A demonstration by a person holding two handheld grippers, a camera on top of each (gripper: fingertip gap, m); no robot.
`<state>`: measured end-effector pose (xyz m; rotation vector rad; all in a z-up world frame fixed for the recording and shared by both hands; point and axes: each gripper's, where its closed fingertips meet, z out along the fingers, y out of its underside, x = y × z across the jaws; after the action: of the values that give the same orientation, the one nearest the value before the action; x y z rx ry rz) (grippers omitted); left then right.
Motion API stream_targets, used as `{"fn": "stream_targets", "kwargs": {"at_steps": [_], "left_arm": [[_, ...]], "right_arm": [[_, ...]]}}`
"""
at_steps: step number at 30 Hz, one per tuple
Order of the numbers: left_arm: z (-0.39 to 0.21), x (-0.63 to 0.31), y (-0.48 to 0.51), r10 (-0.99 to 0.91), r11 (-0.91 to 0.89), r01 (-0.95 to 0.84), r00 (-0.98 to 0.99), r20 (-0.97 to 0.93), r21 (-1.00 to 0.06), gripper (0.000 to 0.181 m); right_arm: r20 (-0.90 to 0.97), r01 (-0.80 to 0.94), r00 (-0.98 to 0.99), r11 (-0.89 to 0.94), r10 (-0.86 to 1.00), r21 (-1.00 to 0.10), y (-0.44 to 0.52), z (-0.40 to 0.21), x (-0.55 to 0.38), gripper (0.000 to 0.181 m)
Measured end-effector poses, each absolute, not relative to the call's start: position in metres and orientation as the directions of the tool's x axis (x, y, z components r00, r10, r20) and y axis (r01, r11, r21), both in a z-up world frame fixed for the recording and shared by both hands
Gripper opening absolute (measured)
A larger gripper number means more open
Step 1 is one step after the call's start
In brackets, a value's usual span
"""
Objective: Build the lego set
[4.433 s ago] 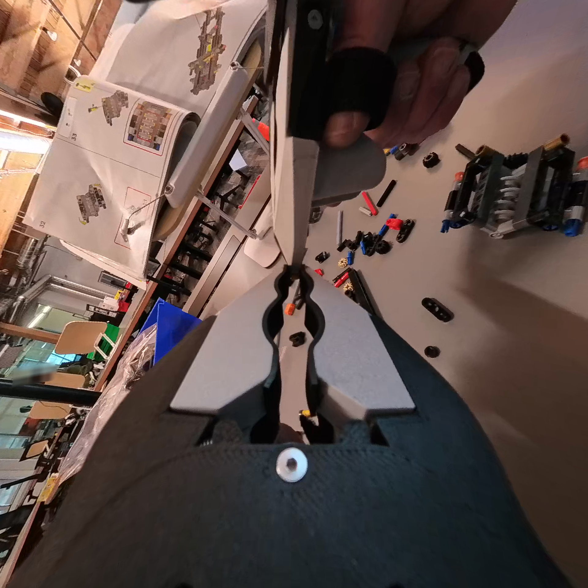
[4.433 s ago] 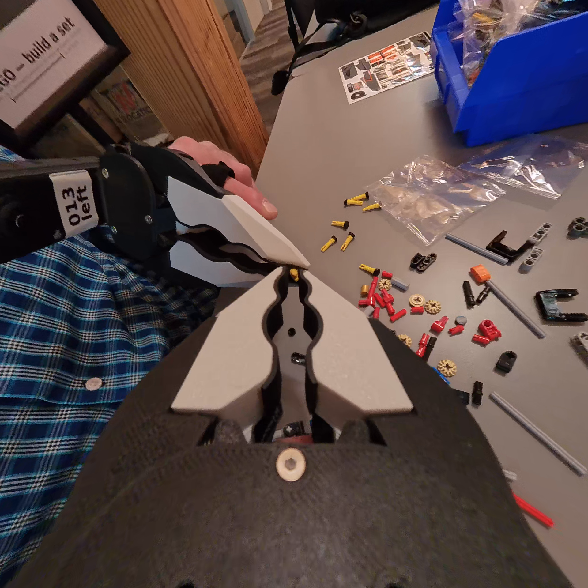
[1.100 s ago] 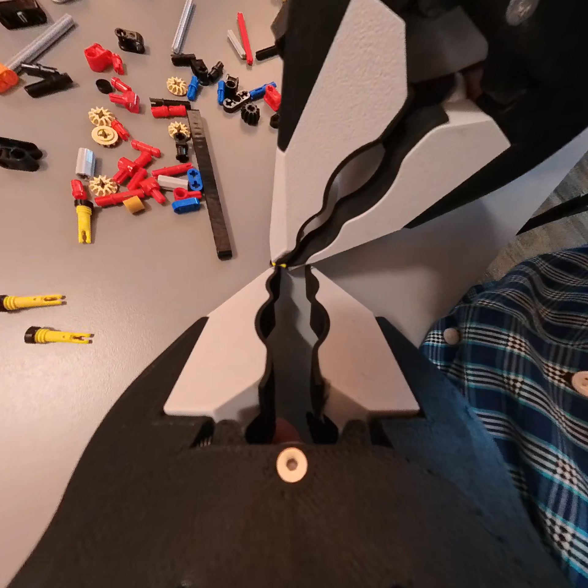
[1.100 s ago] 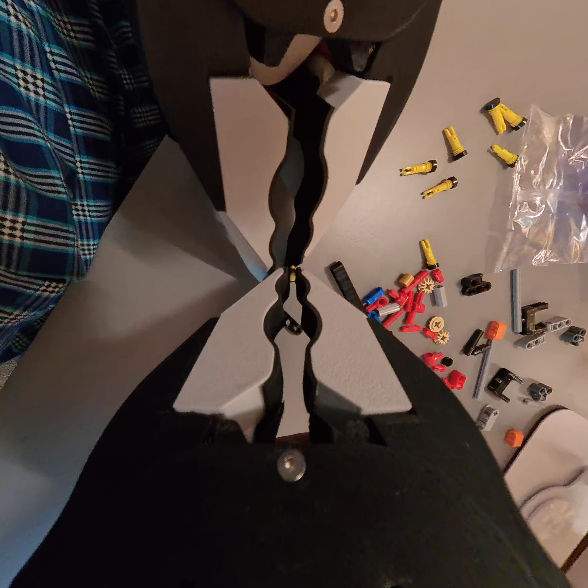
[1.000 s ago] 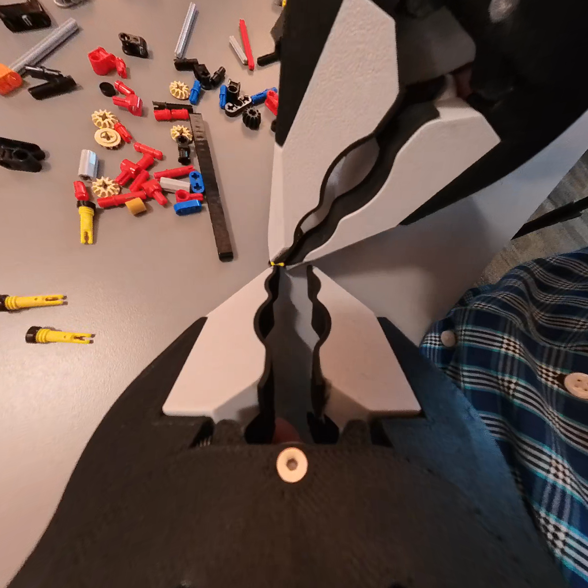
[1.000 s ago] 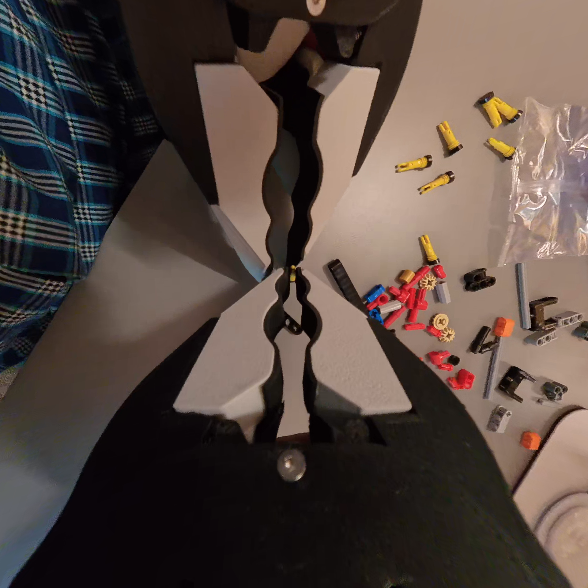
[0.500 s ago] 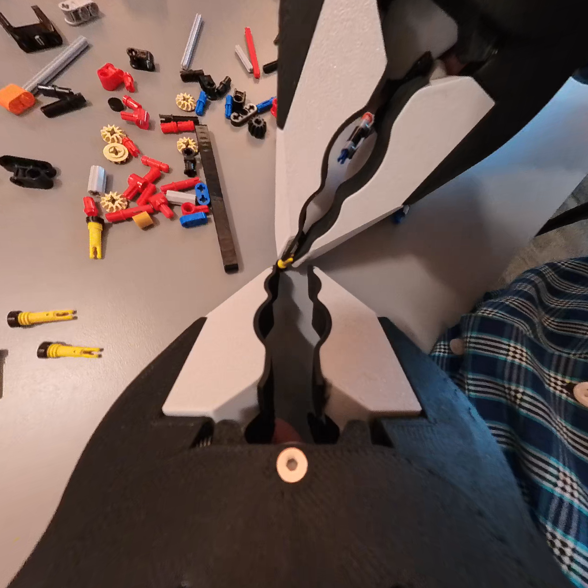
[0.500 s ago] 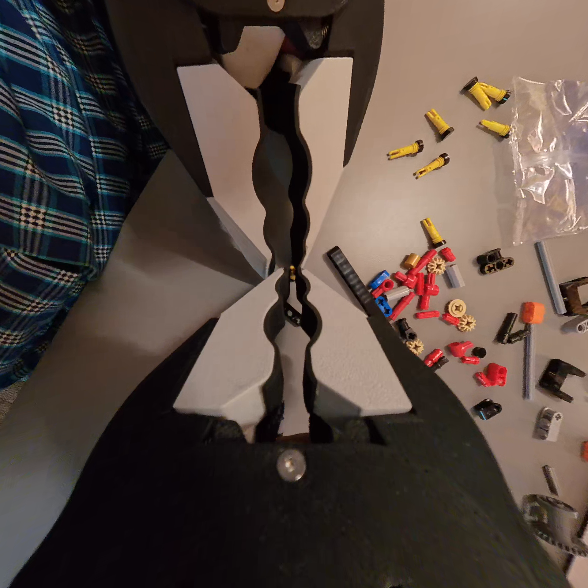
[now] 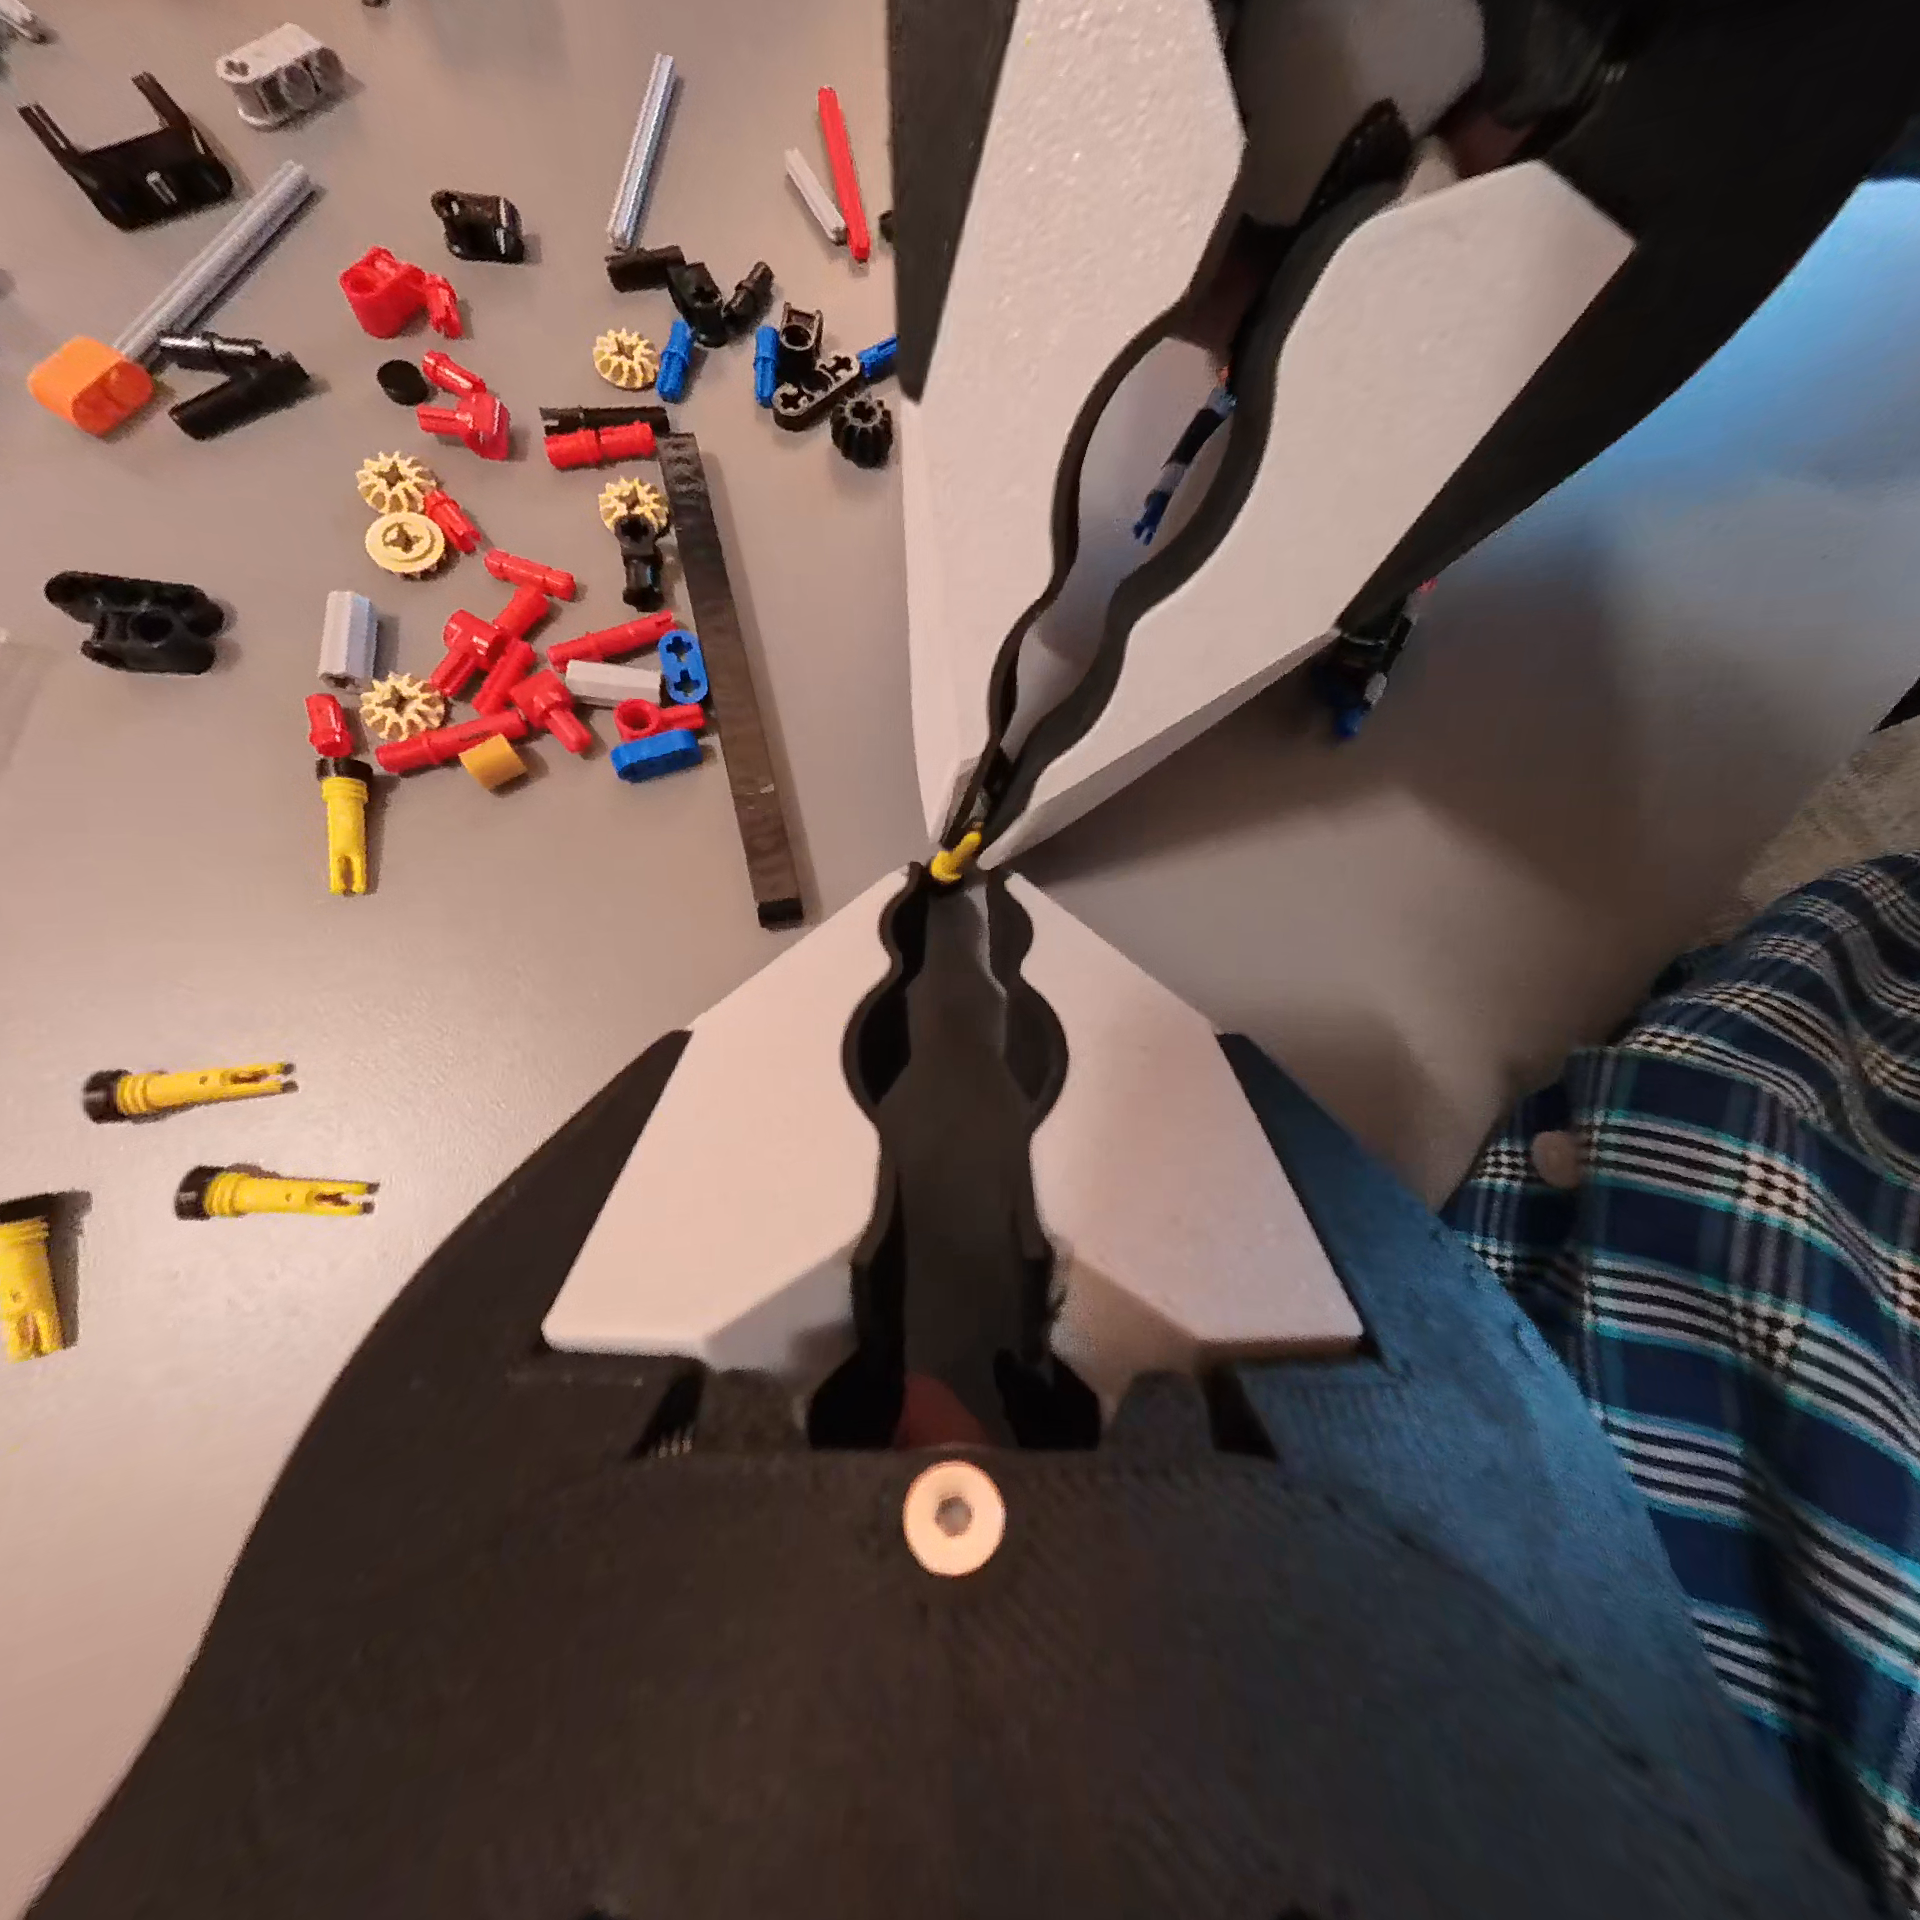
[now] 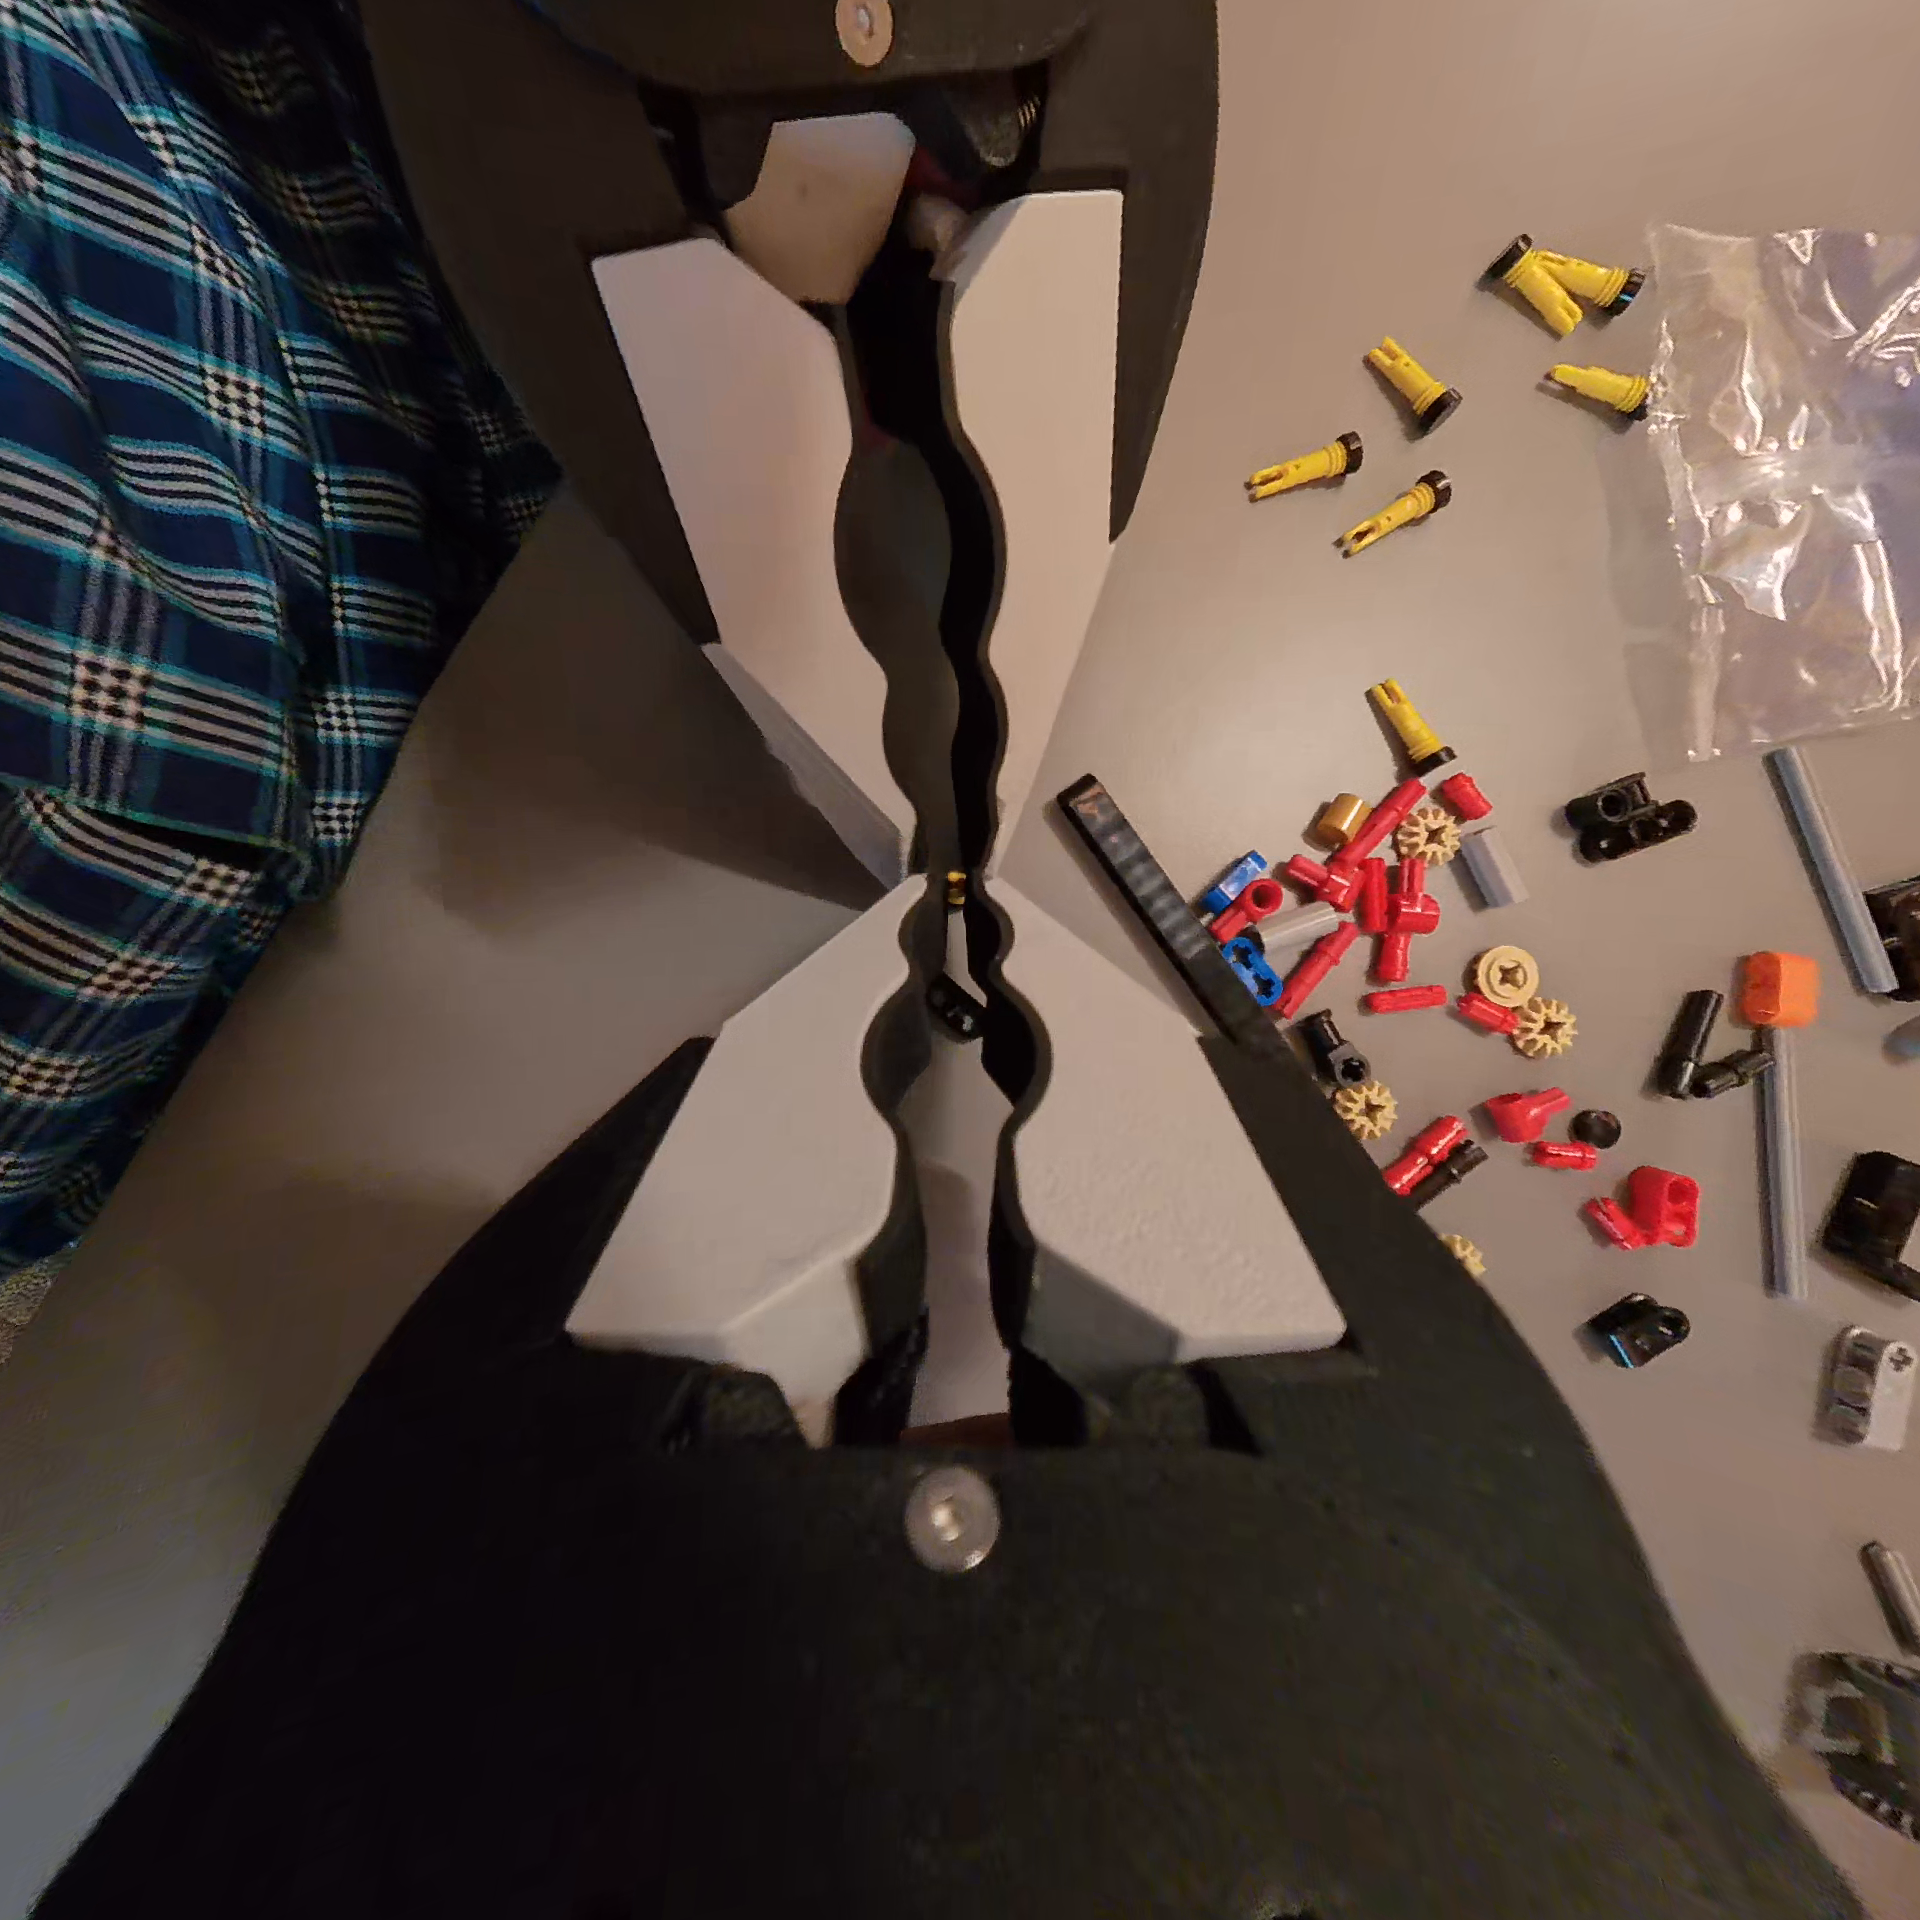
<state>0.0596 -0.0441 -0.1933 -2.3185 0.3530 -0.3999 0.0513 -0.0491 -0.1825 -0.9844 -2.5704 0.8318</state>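
My two grippers meet tip to tip above the grey table (image 9: 520, 987). A small yellow pin (image 9: 949, 860) sits where the tips touch; it also shows in the right wrist view (image 10: 956, 885). My right gripper (image 10: 956, 891) is shut on it, with a small black connector (image 10: 954, 1003) held deeper between its jaws. It enters the left wrist view (image 9: 977, 831) from the upper right. My left gripper (image 9: 956, 878) is shut, its tips on the pin's free end. It enters the right wrist view (image 10: 951, 847) from the top.
Loose parts lie beside the grippers: red pins (image 9: 488, 644), tan gears (image 10: 1429, 831), a long black beam (image 9: 727, 665), yellow pins (image 10: 1304, 468), grey axles (image 10: 1782, 1164), an orange piece (image 9: 91, 384) and a clear bag (image 10: 1787, 468). A person's plaid shirt (image 9: 1714, 1299) is at the table's edge.
Both grippers stayed tip to tip on the pin. The pair drifted slightly over the table, and the pin shows a little more in the left wrist view now.
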Motion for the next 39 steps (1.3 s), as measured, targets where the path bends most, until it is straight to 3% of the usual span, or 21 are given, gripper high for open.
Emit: {"fn": "stream_targets", "kwargs": {"at_steps": [1,11,28,39], "left_arm": [[-0.193,0.059,-0.044,-0.364,-0.687,-0.129,0.913,0.185,-0.715,0.008],[-0.194,0.058,-0.043,-0.347,-0.689,-0.124,0.921,0.175,-0.714,0.004],[-0.194,0.057,-0.043,-0.339,-0.692,-0.112,0.923,0.184,-0.713,0.004],[-0.188,0.053,-0.055,-0.329,-0.672,-0.078,0.923,0.202,-0.736,0.007]], "right_arm": [[0.044,0.523,-0.735,0.608,0.676,-0.598,-0.049,-0.183,0.051,0.002],[0.047,0.526,-0.732,0.608,0.680,-0.594,-0.048,-0.184,0.050,0.001],[0.161,0.521,-0.766,0.748,0.622,-0.410,-0.048,-0.187,0.040,0.001],[0.184,0.512,-0.761,0.750,0.623,-0.419,-0.053,-0.186,0.038,0.001]]}}
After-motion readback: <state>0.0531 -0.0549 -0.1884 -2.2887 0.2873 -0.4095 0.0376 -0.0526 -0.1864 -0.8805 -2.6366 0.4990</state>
